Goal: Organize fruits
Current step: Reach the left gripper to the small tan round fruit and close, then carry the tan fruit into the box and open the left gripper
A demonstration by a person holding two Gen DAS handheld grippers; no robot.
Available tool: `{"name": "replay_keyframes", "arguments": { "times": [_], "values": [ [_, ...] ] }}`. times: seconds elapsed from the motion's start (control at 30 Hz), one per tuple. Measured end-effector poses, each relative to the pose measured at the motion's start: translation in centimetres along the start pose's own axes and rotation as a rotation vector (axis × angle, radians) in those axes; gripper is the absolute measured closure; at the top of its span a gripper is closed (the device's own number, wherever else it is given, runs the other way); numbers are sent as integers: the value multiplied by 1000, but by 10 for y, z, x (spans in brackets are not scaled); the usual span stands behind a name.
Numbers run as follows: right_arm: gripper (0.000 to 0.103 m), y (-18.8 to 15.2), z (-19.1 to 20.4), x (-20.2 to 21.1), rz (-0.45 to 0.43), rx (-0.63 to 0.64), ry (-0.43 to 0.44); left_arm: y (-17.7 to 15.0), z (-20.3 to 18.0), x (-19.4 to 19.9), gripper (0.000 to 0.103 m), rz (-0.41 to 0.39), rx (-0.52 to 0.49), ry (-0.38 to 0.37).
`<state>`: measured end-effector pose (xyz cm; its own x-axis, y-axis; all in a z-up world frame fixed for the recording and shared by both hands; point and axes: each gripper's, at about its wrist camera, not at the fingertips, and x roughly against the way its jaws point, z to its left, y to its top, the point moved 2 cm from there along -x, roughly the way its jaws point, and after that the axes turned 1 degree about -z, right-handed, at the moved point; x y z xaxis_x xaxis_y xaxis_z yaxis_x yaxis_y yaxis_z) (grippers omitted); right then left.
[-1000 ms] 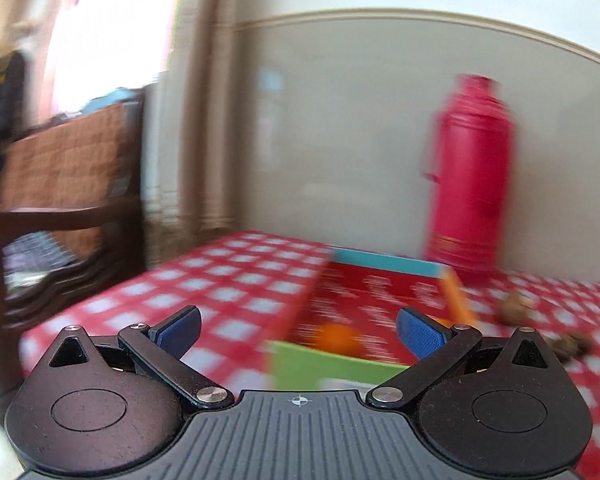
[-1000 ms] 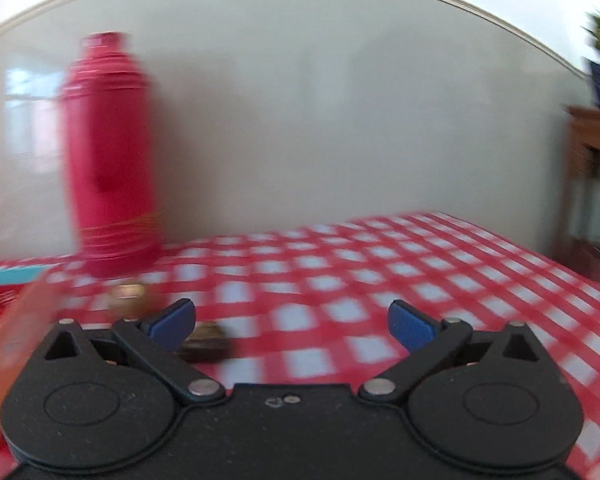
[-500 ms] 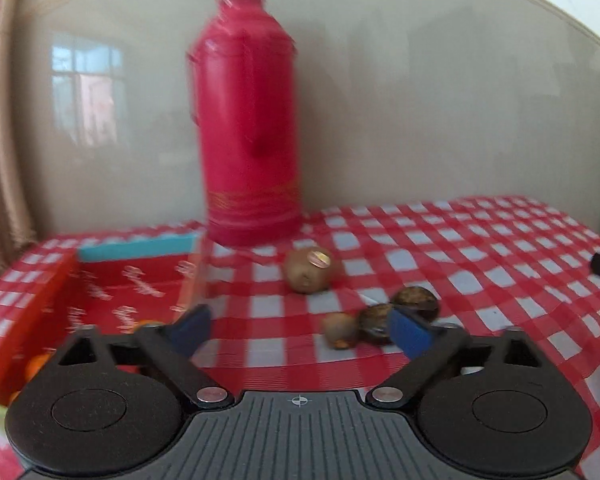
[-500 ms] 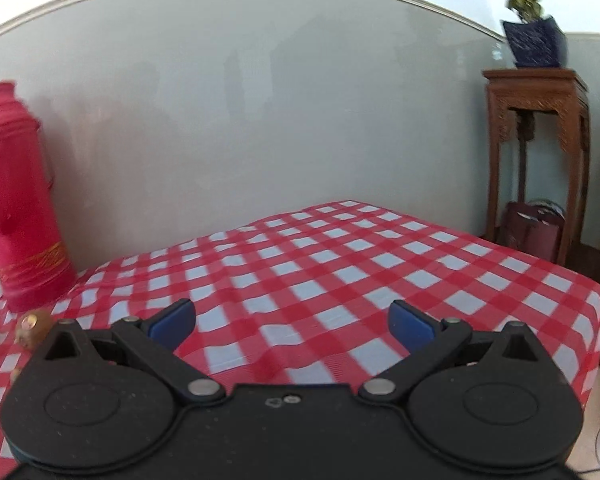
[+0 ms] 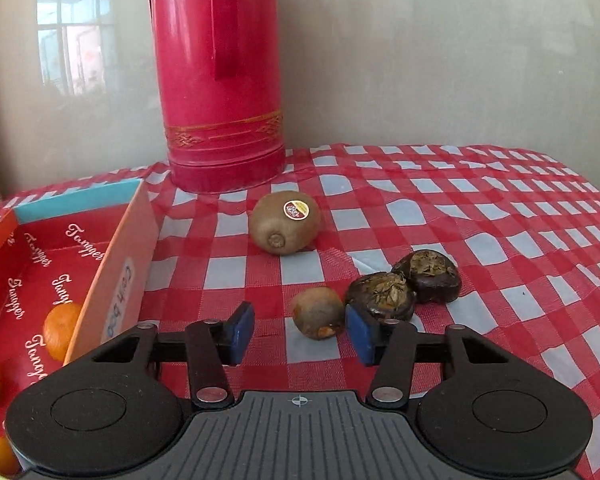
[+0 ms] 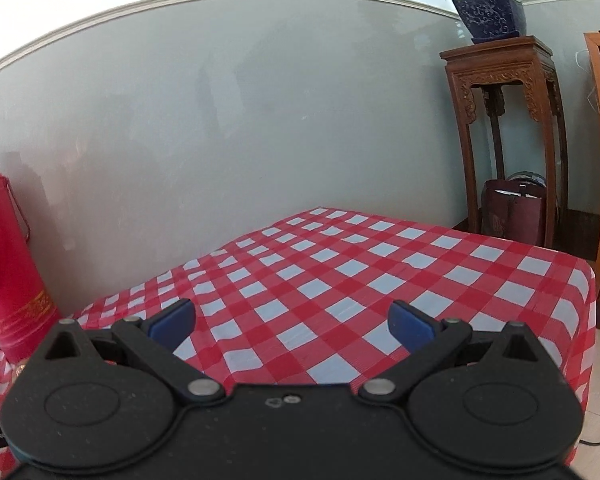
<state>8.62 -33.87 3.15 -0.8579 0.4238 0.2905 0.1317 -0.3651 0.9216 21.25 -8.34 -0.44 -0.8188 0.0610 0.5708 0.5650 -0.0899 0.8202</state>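
Note:
In the left wrist view my left gripper is open, low over the checked tablecloth. A small brown fruit lies between and just beyond its blue pads. Two dark water chestnuts lie right of it, the nearer one touching the right pad. A kiwi with a sticker lies farther back. A red cardboard box at left holds oranges. In the right wrist view my right gripper is open and empty over bare cloth.
A tall red thermos stands against the wall behind the kiwi; it also shows in the right wrist view. The table's right edge drops to the floor. A wooden stand with a potted plant stands beyond.
The left gripper swung right from the box and came down close to the fruits, its jaws narrower around the small brown fruit. The right gripper turned right, away from the thermos.

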Motion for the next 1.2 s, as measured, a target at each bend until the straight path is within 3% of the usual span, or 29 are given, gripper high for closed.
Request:
{"name": "replay_keyframes", "arguments": {
  "times": [0.13,0.2,0.6,0.9,1.0,1.07,1.2],
  "values": [
    [6,3,-2,7,-57,6,-31,2,-1,-8,55,5,2,-11],
    [6,4,-2,10,-85,13,-46,1,-3,-11,70,25,1,-31],
    [6,1,6,9,-75,31,-32,5,6,13,71,-62,41,0],
    [6,-7,27,8,-47,71,10,8,63,46,71,-113,86,124],
    [6,-11,36,9,-46,95,27,4,80,55,71,-114,107,116],
    [6,-14,43,9,-39,110,40,1,82,63,71,-147,86,188],
    [6,-19,53,10,-36,143,60,-2,112,71,71,-161,173,221]
  ]
}}
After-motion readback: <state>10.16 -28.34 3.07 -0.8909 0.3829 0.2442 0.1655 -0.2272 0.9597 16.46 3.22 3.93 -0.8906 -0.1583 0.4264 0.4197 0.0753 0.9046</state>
